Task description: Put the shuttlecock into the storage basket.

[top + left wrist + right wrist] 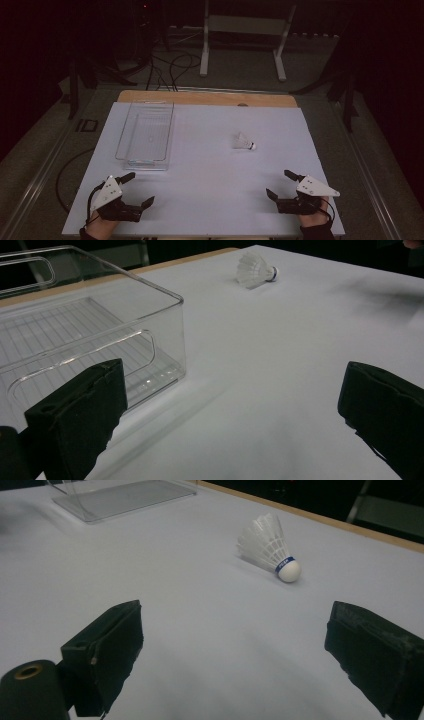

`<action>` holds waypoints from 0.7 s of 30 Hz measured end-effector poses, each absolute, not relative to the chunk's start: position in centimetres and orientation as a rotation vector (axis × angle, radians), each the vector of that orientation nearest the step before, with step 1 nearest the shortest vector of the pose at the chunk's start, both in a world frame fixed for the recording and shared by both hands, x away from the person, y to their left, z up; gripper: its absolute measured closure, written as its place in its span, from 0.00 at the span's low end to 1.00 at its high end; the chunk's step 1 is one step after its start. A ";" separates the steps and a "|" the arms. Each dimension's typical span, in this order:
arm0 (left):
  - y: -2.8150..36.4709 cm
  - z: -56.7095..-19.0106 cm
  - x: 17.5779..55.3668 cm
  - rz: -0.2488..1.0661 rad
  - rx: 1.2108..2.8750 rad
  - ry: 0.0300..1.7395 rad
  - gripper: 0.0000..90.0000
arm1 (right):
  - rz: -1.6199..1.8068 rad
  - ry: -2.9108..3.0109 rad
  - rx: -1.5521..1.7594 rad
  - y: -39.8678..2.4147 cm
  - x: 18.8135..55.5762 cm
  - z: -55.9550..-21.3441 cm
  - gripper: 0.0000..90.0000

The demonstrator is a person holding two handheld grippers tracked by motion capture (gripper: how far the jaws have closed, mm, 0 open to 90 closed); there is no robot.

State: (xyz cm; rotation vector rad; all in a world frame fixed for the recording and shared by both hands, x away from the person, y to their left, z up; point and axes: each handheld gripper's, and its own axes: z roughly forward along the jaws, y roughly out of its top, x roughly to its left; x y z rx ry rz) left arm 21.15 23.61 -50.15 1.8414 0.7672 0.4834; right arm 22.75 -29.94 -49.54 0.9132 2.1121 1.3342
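Observation:
A white shuttlecock [244, 142] lies on its side on the white table sheet, right of centre, its cork tip with a blue band toward the right. It is seen close in the right gripper view [269, 550] and far off in the left gripper view [256, 270]. A clear plastic bin [146, 134] stands empty at the left, and its near wall [95, 347] sits just ahead of my left jaws. My left gripper [138, 189] rests open near the front left edge. My right gripper [281, 183] rests open at the front right, with the shuttlecock some way ahead of it.
The white sheet [210, 170] covers a wooden table whose far edge [207, 97] shows as a tan strip. Beyond it stand a white frame [242, 37] and loose cables [170, 67] on a dark floor. Dark stands flank the table.

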 end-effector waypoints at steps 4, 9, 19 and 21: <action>23.6 -50.0 21.3 0.474 1.827 0.767 0.00 | 1.322 2.122 0.895 -29.9 22.6 -49.7 0.09; 23.5 -50.0 21.6 0.465 1.826 0.771 0.00 | 1.332 2.118 0.905 -30.1 22.6 -49.8 0.09; 23.9 -49.9 21.1 0.471 1.817 0.768 0.00 | 1.335 2.096 0.899 -29.7 22.3 -49.1 0.09; 24.0 -49.9 21.1 0.469 1.816 0.772 0.00 | 1.324 2.093 0.896 -29.5 22.2 -48.9 0.09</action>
